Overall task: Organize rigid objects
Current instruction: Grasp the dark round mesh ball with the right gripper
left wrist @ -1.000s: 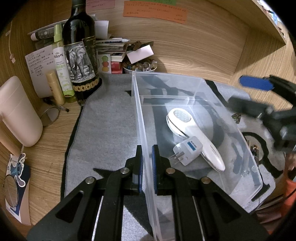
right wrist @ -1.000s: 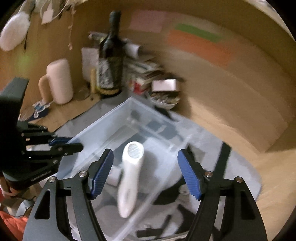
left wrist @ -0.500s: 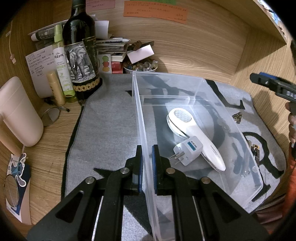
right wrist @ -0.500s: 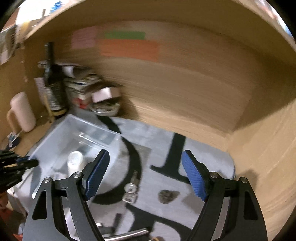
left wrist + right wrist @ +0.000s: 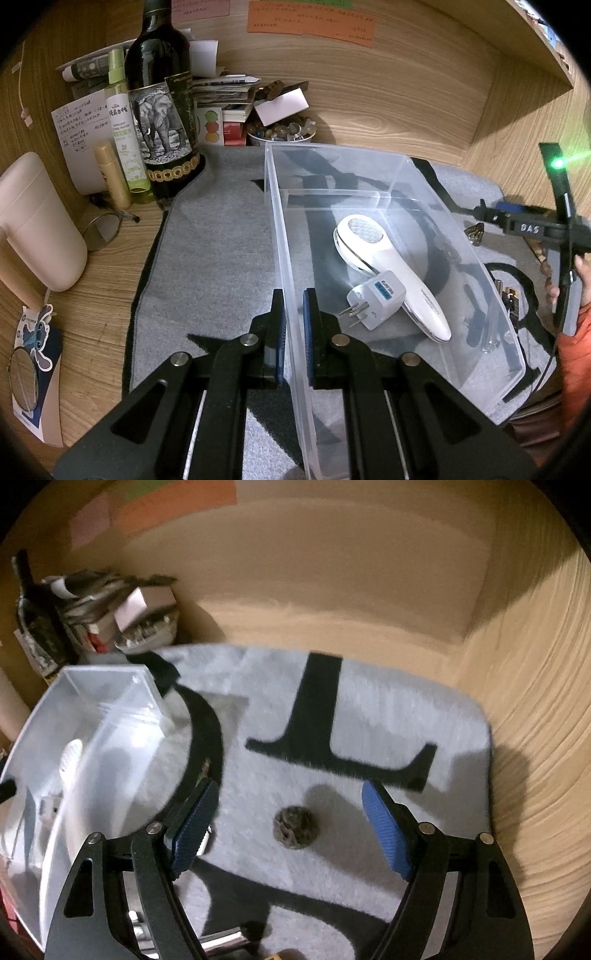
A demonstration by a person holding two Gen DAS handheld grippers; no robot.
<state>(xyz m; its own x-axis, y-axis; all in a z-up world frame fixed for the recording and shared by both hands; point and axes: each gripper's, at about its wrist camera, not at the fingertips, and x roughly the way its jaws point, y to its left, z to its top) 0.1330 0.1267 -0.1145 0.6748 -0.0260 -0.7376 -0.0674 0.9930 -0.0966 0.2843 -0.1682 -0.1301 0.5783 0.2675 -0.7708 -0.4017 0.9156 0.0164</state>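
Note:
My left gripper [image 5: 293, 332] is shut on the left wall of a clear plastic bin [image 5: 406, 177] that stands on a grey mat [image 5: 214, 240]. Inside the bin lie a white handheld device [image 5: 388, 273] and a white plug adapter [image 5: 376, 302]. To the right of the bin, my right gripper [image 5: 290, 794] hangs open above the mat [image 5: 369, 709]. A small dark, lumpy round object [image 5: 295, 827] lies on the mat between its blue pads [image 5: 384, 830], untouched. The same lump [image 5: 476, 234] shows beside the bin in the left wrist view.
A wine bottle [image 5: 162, 110], a spray bottle [image 5: 122, 125], a bowl of stones [image 5: 280, 131] and stacked papers crowd the back left corner. A beige container [image 5: 37, 225] stands at the left. Keys [image 5: 508, 295] and metal pieces [image 5: 221, 938] lie on the mat. Wooden walls close the back and right.
My right gripper has swung from above the bin to the right side of the mat and come lower, now over the dark lump. The left gripper and the bin have not moved.

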